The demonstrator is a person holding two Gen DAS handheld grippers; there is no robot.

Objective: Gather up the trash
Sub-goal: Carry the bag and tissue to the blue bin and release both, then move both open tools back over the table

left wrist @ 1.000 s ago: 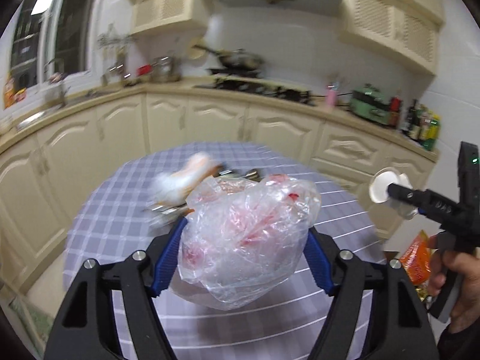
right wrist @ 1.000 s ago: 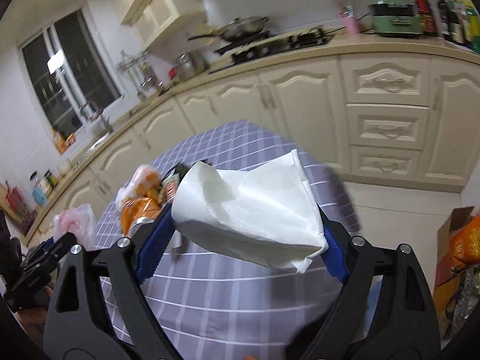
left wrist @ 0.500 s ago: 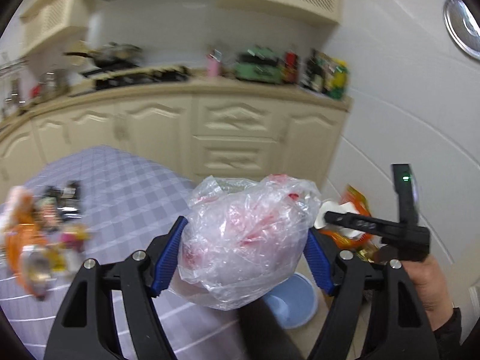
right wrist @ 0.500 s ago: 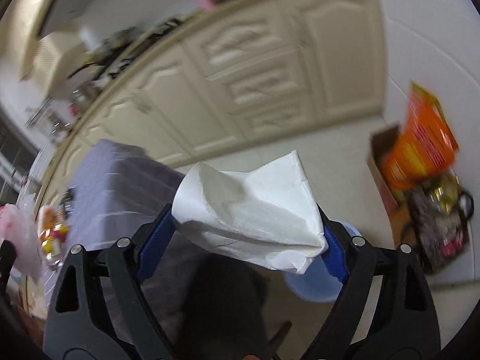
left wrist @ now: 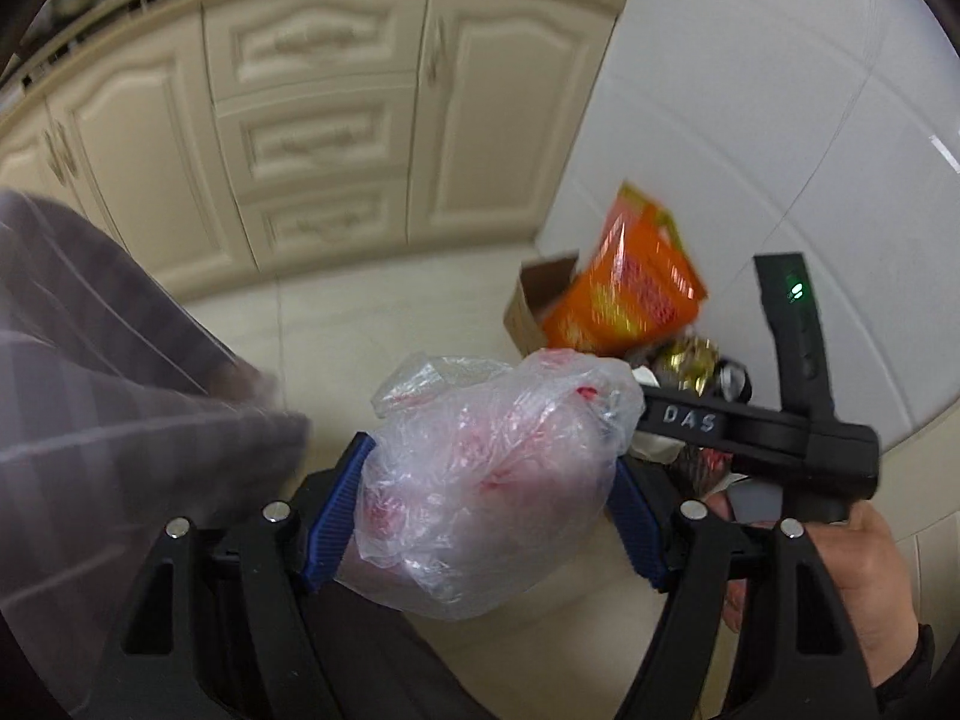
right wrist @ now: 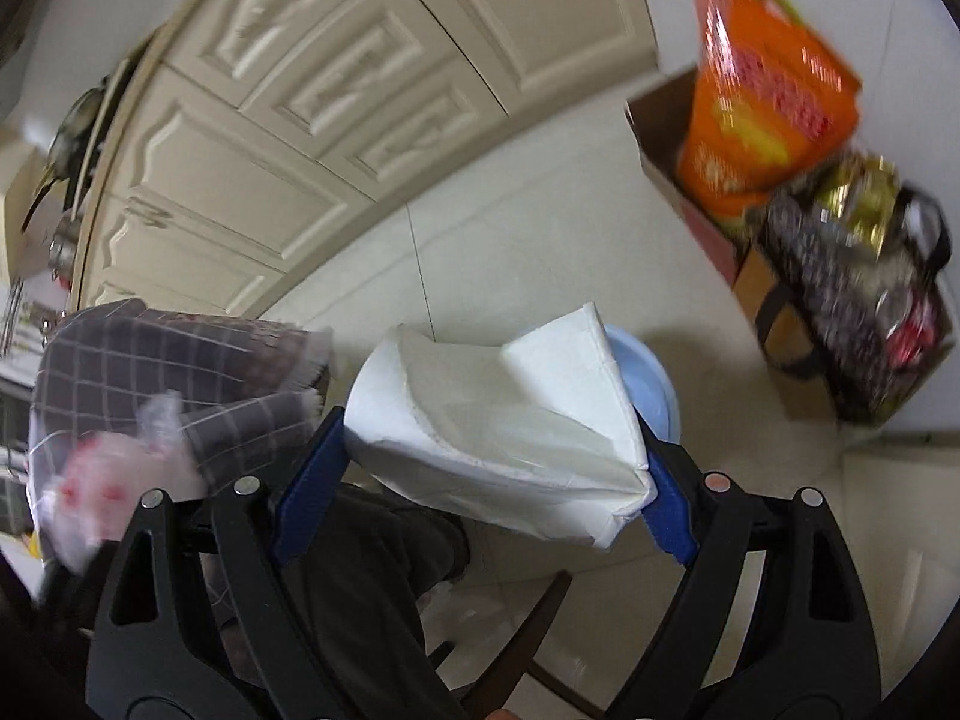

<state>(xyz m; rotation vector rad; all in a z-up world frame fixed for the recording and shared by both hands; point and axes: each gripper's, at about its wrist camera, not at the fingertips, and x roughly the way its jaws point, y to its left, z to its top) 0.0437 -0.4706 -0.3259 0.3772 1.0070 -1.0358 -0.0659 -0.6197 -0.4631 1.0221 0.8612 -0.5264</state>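
My left gripper (left wrist: 489, 510) is shut on a crumpled clear plastic bag (left wrist: 492, 474) with red bits inside, held above the tiled floor. My right gripper (right wrist: 492, 450) is shut on a white folded paper carton (right wrist: 498, 420), held over a light blue bin (right wrist: 645, 384) on the floor, which the carton mostly hides. The right gripper's body (left wrist: 780, 432) shows in the left wrist view, to the right of the bag. The bag shows blurred in the right wrist view (right wrist: 114, 480).
The table's purple checked cloth (left wrist: 90, 390) hangs at the left. Cream cabinets (left wrist: 324, 120) stand behind. By the white wall, a cardboard box (right wrist: 672, 150) holds an orange packet (right wrist: 762, 96), next to a bag of dark and gold items (right wrist: 858, 276).
Both grippers have swung away from the table and tipped down toward the floor, carrying the bag and the carton. The blue bin now lies just behind the carton.
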